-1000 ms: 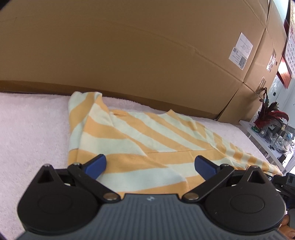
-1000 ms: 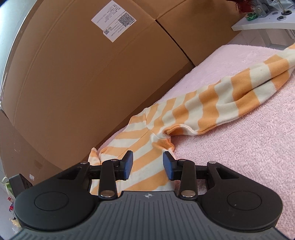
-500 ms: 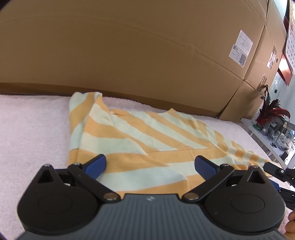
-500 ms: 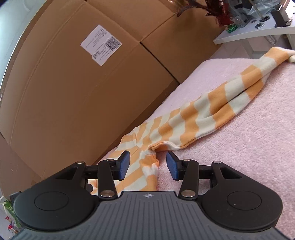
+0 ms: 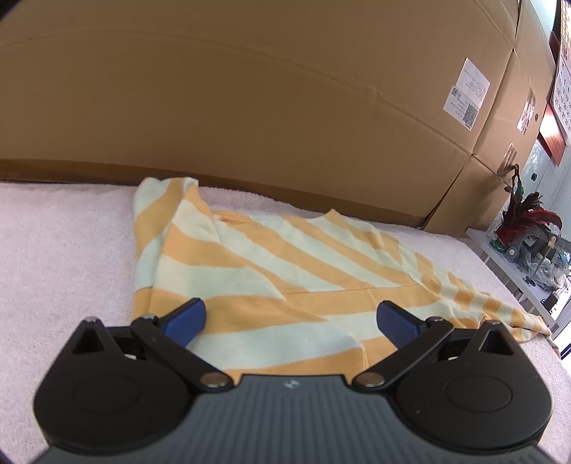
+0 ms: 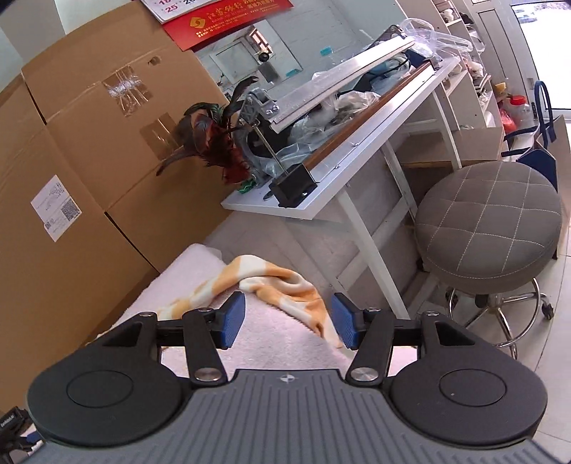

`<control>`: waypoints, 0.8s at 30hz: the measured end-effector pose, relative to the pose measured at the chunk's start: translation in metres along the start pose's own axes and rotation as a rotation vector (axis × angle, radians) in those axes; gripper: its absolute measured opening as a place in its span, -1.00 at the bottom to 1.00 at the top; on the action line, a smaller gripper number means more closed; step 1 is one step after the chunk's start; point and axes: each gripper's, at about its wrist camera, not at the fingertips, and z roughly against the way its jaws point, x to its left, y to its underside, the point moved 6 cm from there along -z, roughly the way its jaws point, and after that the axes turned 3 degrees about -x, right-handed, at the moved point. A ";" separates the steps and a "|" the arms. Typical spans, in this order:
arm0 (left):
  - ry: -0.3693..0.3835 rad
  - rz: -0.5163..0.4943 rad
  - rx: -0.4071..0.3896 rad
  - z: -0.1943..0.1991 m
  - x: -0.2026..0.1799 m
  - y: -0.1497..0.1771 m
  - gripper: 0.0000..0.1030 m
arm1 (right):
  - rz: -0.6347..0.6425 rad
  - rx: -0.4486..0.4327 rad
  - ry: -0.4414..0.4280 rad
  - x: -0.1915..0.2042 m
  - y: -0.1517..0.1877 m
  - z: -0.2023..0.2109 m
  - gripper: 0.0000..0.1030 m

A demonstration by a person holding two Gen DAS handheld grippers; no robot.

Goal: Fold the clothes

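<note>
Right wrist — right gripper (image 6: 288, 323) widened, swung to sleeve (image 6: 264, 282) | empty

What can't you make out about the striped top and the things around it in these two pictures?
- Striped top, left wrist view: its near hem is hidden behind the left gripper, whose jaws stand wide open.
- Sleeve, right wrist view: its end droops over the pink towel's edge behind the right gripper, whose jaws have just been opening with nothing gripped.
- Box label: print too small to read.
- Wall calendar: cut off by the top edge.
</note>
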 end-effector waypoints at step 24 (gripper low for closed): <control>0.005 0.015 -0.002 0.001 0.000 0.001 0.98 | 0.028 -0.050 -0.132 0.022 -0.024 -0.019 -0.79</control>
